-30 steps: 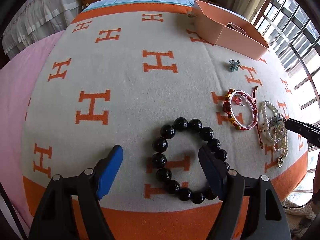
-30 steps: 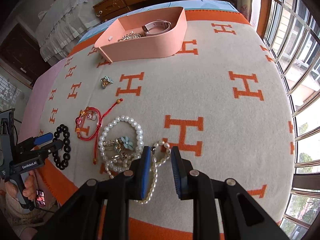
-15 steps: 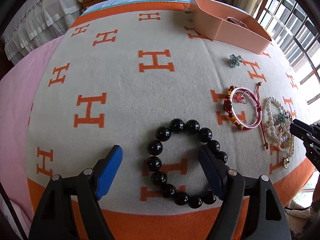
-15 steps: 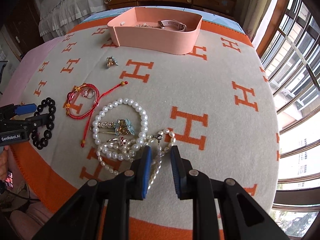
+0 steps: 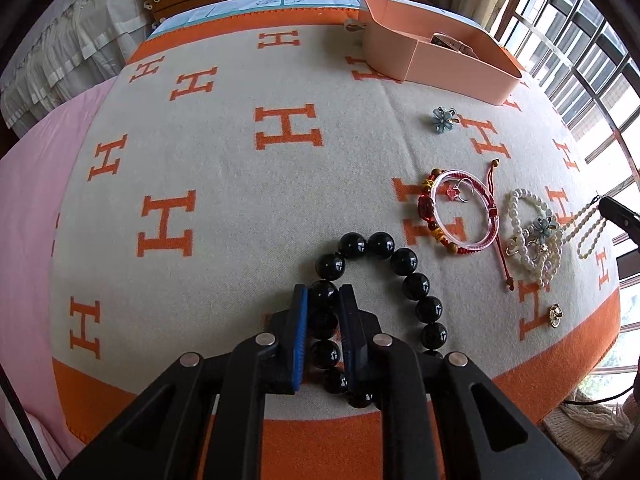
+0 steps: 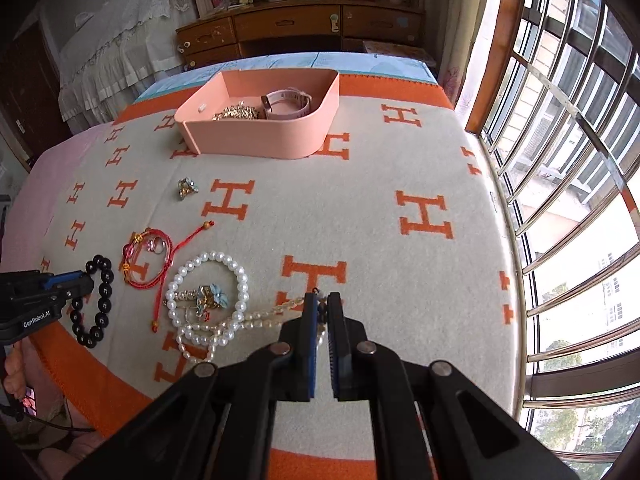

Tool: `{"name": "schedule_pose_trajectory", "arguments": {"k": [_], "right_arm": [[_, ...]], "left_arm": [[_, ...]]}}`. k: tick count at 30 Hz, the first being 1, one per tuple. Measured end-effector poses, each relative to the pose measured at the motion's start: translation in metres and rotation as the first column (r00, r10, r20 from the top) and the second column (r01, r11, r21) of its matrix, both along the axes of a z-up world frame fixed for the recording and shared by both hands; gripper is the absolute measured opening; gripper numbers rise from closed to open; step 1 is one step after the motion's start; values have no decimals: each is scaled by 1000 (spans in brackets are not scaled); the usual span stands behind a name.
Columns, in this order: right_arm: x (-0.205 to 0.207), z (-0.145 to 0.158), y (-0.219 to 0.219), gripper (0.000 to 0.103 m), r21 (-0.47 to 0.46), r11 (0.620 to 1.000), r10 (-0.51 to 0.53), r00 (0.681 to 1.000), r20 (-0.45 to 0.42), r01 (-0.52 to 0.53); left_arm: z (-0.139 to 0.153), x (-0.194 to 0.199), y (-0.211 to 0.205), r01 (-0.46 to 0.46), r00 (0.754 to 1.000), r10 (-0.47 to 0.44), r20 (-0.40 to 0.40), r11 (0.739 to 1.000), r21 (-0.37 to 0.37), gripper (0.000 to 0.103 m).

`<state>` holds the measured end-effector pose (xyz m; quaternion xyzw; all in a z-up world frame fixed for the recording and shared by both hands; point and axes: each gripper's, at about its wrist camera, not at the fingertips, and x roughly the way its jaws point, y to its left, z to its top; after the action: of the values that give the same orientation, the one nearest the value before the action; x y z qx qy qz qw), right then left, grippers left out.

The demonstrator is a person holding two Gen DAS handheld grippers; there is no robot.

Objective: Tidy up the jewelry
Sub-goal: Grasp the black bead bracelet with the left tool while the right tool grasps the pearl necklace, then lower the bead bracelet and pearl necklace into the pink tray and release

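Note:
My left gripper [image 5: 323, 294] is shut on the black bead bracelet [image 5: 404, 264], pinching beads on its left side; the bracelet lies on the blanket. It also shows in the right wrist view [image 6: 102, 304]. My right gripper [image 6: 322, 300] is shut on a thin pearl strand [image 6: 264, 316] that trails left to the pearl pile [image 6: 208, 300]. That strand [image 5: 586, 228] shows lifted at the right edge of the left wrist view. A red and pink bracelet [image 5: 460, 216] and a blue flower brooch [image 5: 442, 118] lie on the blanket. The pink box [image 6: 280, 140] stands at the far side.
The box holds a pink watch [image 6: 286, 102] and gold chain [image 6: 236, 113]. A small gold charm [image 5: 555, 314] lies near the blanket's front edge. A window [image 6: 560, 160] runs along the right. A wooden dresser [image 6: 300, 28] stands beyond the bed.
My left gripper has closed from wide open onto the black bead bracelet. My right gripper has pulled the thin pearl strand up and to the right, away from the pile.

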<state>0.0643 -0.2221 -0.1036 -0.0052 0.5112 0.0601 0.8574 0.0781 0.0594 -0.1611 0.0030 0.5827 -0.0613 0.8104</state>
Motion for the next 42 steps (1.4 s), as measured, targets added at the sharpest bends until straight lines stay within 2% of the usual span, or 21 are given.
{"name": "schedule_pose_trajectory", "arguments": {"k": [7,18,22,28,34,39,42], "right_arm": [[0,54,-5,4,34,999,-18,989,148,13],[-1,115,5,4,65,998,6,951,309,-27],[2,132,12,4,73,996,24,937,348,-53],[14,153,26,5,75,992,64,920,386,-100],[43,168,38,5,87,989,77,913,402,-122],[74,167,40,5,100,989,60,919,389,-107],[92,157,40,5,113,989,48,933,357,-94]], "left_arm": [[17,0,6,-3,1000,4,30,1000,-26,13],[87,3,-8,61,986,-53,156,997,-45,13],[116,6,-15,82,974,-75,212,996,-26,13],[163,20,-30,111,949,-107,298,994,3,13],[202,51,-47,107,919,-104,381,994,12,13],[211,90,-64,87,911,-89,403,996,24,13],[204,115,-73,77,919,-79,386,997,20,13]]}}
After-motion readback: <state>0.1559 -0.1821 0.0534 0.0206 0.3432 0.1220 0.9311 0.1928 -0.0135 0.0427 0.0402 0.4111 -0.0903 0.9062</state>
